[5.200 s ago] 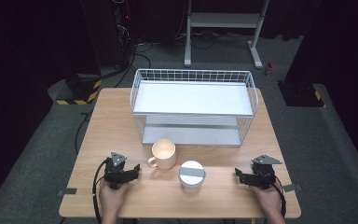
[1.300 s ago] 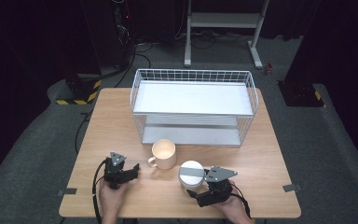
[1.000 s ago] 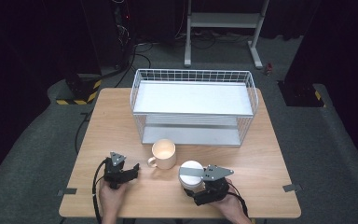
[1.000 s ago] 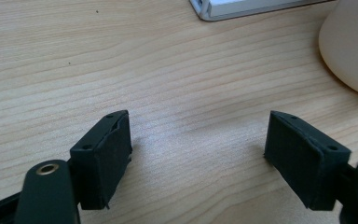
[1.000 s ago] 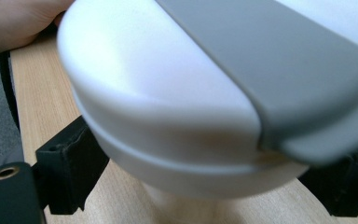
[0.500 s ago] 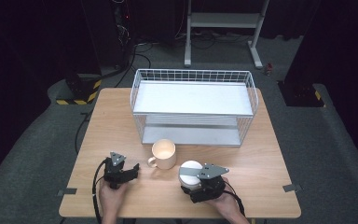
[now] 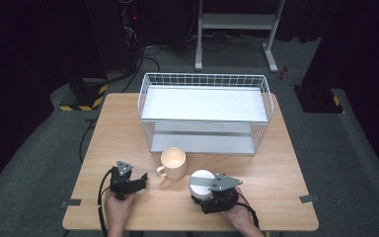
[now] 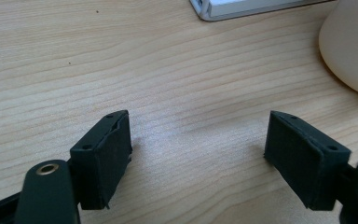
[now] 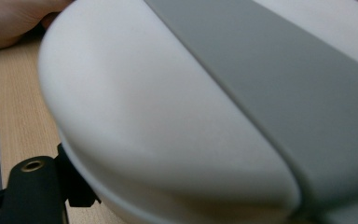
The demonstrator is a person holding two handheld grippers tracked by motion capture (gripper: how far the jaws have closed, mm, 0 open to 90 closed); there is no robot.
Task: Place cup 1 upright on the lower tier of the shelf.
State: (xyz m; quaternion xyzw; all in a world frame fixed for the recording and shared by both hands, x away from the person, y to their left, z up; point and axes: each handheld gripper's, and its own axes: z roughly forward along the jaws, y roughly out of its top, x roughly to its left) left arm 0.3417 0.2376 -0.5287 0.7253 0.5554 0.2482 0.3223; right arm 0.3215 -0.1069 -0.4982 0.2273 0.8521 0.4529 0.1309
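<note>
A white round lidded bowl with a grey stripe stands on the wooden table near its front edge. My right gripper is pushed up against it from the front. In the right gripper view the bowl is very close, with one black finger set wide at its left side. The other finger is hidden. A cream mug stands left of the bowl. My left gripper rests open on the table left of the mug, and bare wood lies between its fingers.
A white wire two-shelf rack stands at the back middle of the table, just behind the mug. The mug's side and a rack corner appear in the left gripper view. Dark floor and cables surround the table.
My right gripper has moved from the front right of the table leftward and slightly forward up to the white bowl. The left gripper, mug and rack have stayed put.
</note>
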